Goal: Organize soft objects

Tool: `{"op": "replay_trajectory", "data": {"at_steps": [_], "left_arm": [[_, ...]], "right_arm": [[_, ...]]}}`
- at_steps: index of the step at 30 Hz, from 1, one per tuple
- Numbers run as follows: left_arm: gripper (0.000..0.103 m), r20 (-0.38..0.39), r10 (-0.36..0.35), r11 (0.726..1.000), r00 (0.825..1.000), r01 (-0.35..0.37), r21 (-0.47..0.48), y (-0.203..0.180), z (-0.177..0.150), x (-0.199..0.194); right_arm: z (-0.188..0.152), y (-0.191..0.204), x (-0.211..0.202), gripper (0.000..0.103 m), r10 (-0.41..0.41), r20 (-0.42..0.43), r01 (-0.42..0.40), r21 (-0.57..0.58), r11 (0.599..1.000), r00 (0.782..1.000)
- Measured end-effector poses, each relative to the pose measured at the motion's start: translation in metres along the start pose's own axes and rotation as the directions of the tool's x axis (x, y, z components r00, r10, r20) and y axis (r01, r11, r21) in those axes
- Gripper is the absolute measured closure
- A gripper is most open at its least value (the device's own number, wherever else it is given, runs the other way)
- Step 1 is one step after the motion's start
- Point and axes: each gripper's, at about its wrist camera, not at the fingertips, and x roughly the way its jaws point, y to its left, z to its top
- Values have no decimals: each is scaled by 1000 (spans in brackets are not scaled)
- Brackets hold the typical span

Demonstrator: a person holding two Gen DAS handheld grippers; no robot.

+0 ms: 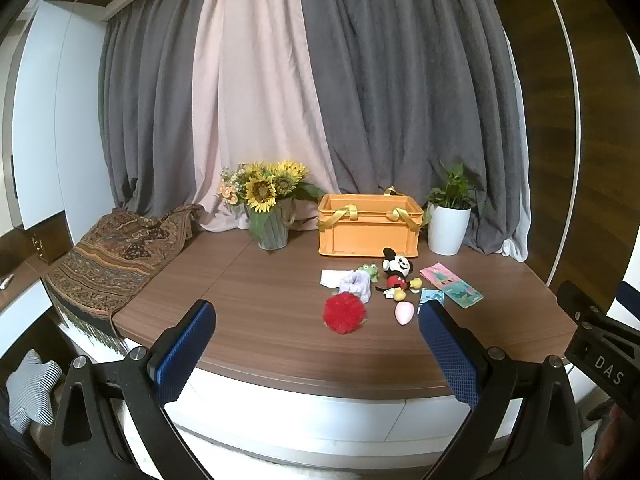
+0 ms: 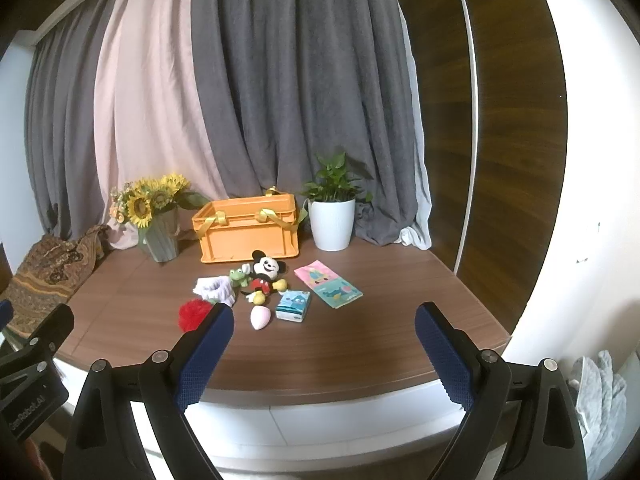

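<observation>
An orange crate (image 1: pixel 368 226) (image 2: pixel 246 230) with yellow ribbon handles stands at the back of the wooden table (image 1: pixel 260 280). In front of it lie a Mickey Mouse plush (image 1: pixel 397 270) (image 2: pixel 265 274), a small green frog (image 1: pixel 370 270) (image 2: pixel 239 277), a lavender fluffy cloth (image 1: pixel 354 285) (image 2: pixel 215 288), a red pompom (image 1: pixel 344 312) (image 2: pixel 194 314), a pink egg-shaped sponge (image 1: pixel 403 312) (image 2: pixel 260 317), a blue tissue pack (image 2: pixel 294 306) and a pink-and-teal flat pack (image 1: pixel 450 284) (image 2: pixel 328 284). My left gripper (image 1: pixel 316 320) and right gripper (image 2: pixel 324 324) are both open and empty, held before the table's front edge.
A sunflower vase (image 1: pixel 268 208) (image 2: pixel 158 216) stands at the back left, a white potted plant (image 1: pixel 449 220) (image 2: pixel 332 216) to the right of the crate. A patterned shawl (image 1: pixel 116 256) drapes over the table's left end. Curtains hang behind.
</observation>
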Motion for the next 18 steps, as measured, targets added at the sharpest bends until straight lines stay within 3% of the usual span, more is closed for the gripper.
{"op": "replay_trajectory", "data": {"at_steps": [18], "left_arm": [[0, 10, 5, 1000, 1000, -5, 3, -7, -3, -5]], "right_arm": [[-2, -1, -3, 9, 5, 0, -5, 1, 1000, 1000]]}}
